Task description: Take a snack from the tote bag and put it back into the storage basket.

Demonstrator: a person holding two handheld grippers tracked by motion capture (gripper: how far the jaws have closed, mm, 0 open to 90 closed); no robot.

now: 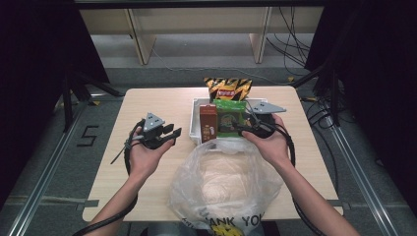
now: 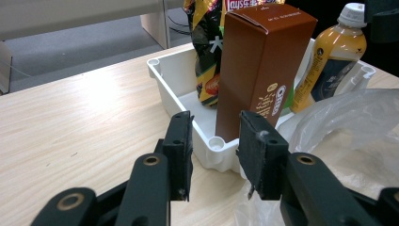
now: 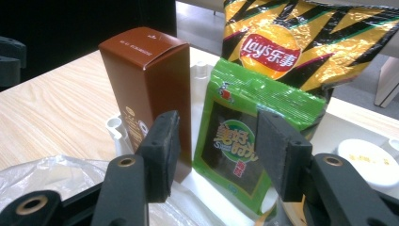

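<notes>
A light wooden table (image 1: 162,105) is seen from above, and at its 6 o'clock edge a large clear plastic bag (image 1: 223,184) with printed lettering is spread open. Just beyond the bag, toward 12 o'clock from it, a white plastic bin (image 1: 194,123) is set on the table, and the goods are stood upright inside it. A yellow-and-black striped chip bag (image 1: 228,88) is leaned at the bin's 12 o'clock end; a green seaweed snack packet (image 1: 229,118) is placed in front of it, and a brown carton (image 1: 208,123) is stood just beside the packet at its 9 o'clock side. In the left gripper view an orange drink bottle with a white cap (image 2: 331,56) is seen behind the carton, at the bin's far side. The left gripper (image 1: 172,133) is held at 9 o'clock of the bin, near it but apart, with its jaws released and nothing between them. The right gripper (image 1: 242,129) is held at 3 o'clock of the bin over its near corner, jaws likewise spread; in the right gripper view the seaweed packet is framed behind the gap, untouched by either pad.
</notes>
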